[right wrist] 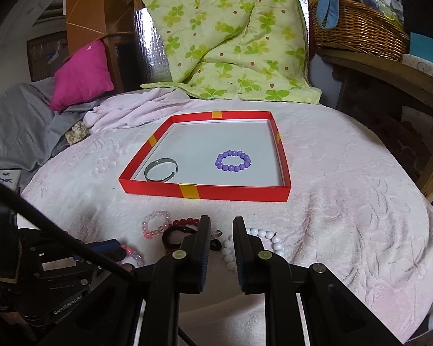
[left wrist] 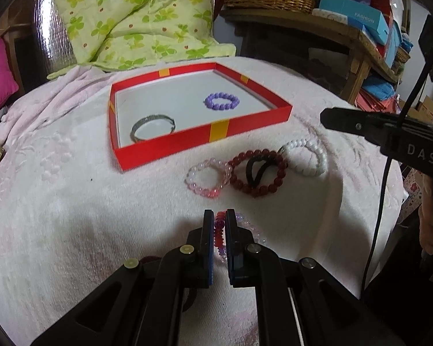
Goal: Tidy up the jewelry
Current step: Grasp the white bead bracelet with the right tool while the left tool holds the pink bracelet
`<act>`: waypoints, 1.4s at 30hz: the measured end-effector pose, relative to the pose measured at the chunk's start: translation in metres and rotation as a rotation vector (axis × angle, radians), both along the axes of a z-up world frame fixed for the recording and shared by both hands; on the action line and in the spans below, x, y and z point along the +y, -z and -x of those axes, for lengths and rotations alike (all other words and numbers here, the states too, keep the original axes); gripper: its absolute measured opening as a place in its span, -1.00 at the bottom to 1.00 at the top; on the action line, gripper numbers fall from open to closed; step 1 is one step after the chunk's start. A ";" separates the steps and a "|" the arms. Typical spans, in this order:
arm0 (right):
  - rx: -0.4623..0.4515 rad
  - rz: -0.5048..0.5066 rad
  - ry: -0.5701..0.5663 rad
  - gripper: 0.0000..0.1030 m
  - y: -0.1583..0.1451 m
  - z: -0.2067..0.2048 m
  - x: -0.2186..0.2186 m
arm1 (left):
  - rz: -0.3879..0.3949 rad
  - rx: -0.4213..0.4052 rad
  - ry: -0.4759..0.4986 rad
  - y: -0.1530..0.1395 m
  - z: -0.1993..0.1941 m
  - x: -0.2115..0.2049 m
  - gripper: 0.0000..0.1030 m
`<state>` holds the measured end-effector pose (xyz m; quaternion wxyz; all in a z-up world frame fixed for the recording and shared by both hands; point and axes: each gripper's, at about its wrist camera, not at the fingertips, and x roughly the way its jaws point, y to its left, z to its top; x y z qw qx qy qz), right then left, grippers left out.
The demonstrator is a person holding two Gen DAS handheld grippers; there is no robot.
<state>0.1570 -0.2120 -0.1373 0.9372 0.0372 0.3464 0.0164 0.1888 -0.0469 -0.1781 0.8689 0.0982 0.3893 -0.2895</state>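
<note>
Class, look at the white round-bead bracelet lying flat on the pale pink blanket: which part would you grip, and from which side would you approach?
Grip the white round-bead bracelet across its bead strand on the outer arc, the side away from the dark red bead bracelet it touches. Come from above: it lies flat on the pale pink blanket, so one finger can drop inside the loop and one outside.

Home bedroom, quilt, pink cushion, wicker basket
</note>
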 end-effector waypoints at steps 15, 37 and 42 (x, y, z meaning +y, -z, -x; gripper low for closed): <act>-0.024 0.023 0.028 -0.67 -0.001 0.001 -0.003 | 0.070 -0.052 -0.028 -0.015 -0.003 0.013 -0.85; 0.049 -0.302 0.003 -0.67 0.013 -0.002 -0.049 | 0.034 0.052 -0.045 -0.001 -0.010 0.033 -0.23; 0.090 -0.444 -0.068 -0.67 0.022 -0.005 -0.052 | 0.004 0.034 -0.029 0.002 -0.005 0.025 0.17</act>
